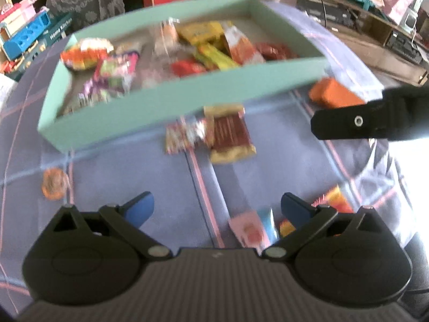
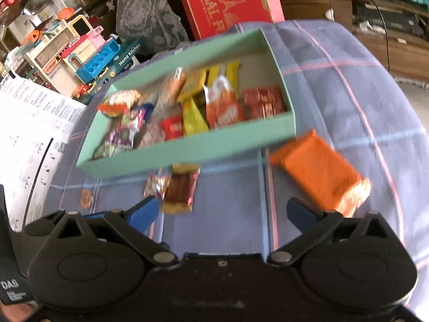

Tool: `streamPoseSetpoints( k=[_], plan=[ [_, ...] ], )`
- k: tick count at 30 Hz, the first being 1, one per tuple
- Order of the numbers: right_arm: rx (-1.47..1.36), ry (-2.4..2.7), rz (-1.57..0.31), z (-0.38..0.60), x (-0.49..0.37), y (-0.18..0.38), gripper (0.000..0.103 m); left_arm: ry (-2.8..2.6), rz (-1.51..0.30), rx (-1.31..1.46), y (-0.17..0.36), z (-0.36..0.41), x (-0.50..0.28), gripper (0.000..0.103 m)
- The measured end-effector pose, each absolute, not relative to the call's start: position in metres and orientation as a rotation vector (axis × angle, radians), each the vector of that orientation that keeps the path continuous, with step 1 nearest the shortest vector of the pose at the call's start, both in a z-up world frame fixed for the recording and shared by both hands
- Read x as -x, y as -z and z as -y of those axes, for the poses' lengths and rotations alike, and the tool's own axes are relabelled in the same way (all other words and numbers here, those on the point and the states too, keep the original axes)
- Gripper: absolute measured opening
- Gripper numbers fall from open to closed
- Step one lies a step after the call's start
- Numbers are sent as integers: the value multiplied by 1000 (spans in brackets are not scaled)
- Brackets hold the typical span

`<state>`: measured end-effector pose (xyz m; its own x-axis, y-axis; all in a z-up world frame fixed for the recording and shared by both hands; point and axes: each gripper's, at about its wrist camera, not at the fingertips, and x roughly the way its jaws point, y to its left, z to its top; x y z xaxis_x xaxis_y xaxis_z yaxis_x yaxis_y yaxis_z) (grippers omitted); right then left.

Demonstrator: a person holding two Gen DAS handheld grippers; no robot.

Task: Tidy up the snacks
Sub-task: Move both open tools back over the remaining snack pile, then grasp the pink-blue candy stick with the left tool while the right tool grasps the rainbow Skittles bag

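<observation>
While both views were smeared by motion blur, the surface read clearly enough: a blue cloth (image 2: 335, 86) with thin pink and pale blue check lines, draped over a rounded support; I could not tell what lay beneath it. On it sat a shallow mint-green box (image 1: 166, 102), its inside crowded with mixed snack packets in yellow, red, orange and purple; individual labels were not legible. Just outside its near wall lay a brown-and-yellow packet (image 1: 232, 136) touching a silvery red-patterned one (image 1: 182, 136); a large orange packet (image 2: 319, 169) lay near the box's right corner; a small round orange item (image 1: 53, 182) lay apart on the left; several small pink, red and yellow packets (image 1: 252, 230) lay close under my left tool.

My left gripper (image 1: 217, 206) stood with its blue-tipped fingers spread wide and nothing between them; my right gripper (image 2: 222, 212) was likewise spread and empty, above the cloth, with the orange packet just beside its right finger; from the left camera, part of that right tool showed as a black bar at the right edge.

Beyond the cloth the room was cluttered: a red carton (image 2: 228, 0) with gold lettering behind the box; a toy kitchen set (image 2: 80, 53) in cream, pink and blue to the left, on a box printed "Home Kitchen"; printed white sheets (image 2: 32, 118) at the left; low wooden shelving (image 1: 375, 21) carrying dark equipment to the right.
</observation>
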<state>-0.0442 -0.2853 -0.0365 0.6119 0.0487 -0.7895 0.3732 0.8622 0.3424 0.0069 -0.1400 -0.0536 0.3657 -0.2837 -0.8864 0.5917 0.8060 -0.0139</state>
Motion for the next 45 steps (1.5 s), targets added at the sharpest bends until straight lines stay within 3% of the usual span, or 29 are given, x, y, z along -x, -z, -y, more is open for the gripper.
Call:
streamPoseSetpoints(
  k=[11, 26, 31, 33, 39, 45],
  plan=[
    [-570, 205, -964, 267, 74, 66, 103, 517, -1061, -388, 79, 134, 13, 103],
    [-444, 179, -1026, 227, 82, 77, 103, 386, -1097, -217, 81, 56, -18, 103],
    [-296, 178, -1039, 203, 80, 80, 85, 392, -1095, -197, 80, 46, -16, 103],
    [-246, 170, -1025, 195, 80, 79, 68, 401, -1094, -193, 80, 43, -14, 103],
    [-277, 161, -1003, 195, 75, 78, 66, 419, -1087, -181, 79, 39, -11, 99],
    [-292, 158, -990, 199, 69, 82, 66, 470, -1068, -210, 73, 51, -7, 82]
  ],
)
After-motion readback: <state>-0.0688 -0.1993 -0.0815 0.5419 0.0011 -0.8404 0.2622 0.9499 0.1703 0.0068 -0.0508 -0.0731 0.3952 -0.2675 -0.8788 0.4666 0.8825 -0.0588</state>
